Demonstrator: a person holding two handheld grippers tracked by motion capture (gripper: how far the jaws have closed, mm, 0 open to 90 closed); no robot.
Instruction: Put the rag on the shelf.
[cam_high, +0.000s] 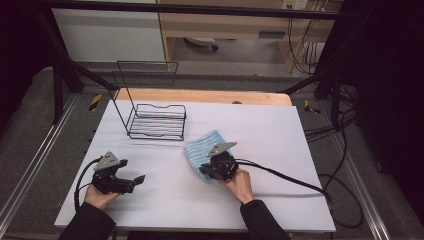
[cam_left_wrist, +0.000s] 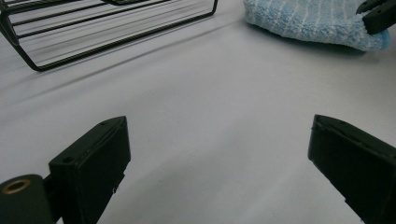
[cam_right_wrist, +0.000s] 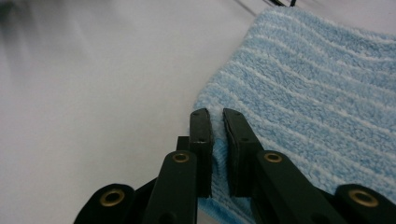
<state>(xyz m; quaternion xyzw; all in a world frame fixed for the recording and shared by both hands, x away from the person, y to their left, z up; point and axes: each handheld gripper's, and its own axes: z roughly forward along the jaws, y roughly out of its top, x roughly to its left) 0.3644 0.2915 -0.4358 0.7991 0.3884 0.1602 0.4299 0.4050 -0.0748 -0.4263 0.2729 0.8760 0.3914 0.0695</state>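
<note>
Right tongs (cam_right_wrist: 215, 116) pinch the blue cloth's (cam_right_wrist: 317, 102) near edge.

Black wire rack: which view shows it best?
High view: the whole black wire rack stands on the white table, tall back frame included. Left gripper view catches just a corner of its base. Right gripper view faces the blue striped cloth.

The high view was soft and low in detail, with the white table (cam_high: 280, 150) evenly lit from overhead while both side edges of the picture fell into near black. The wire rack (cam_high: 156, 121) cast only faint, pale shadows. In the right gripper view the cloth (cam_right_wrist: 317, 98) was sharp but the table's far corner blurred to a grey smear
</note>
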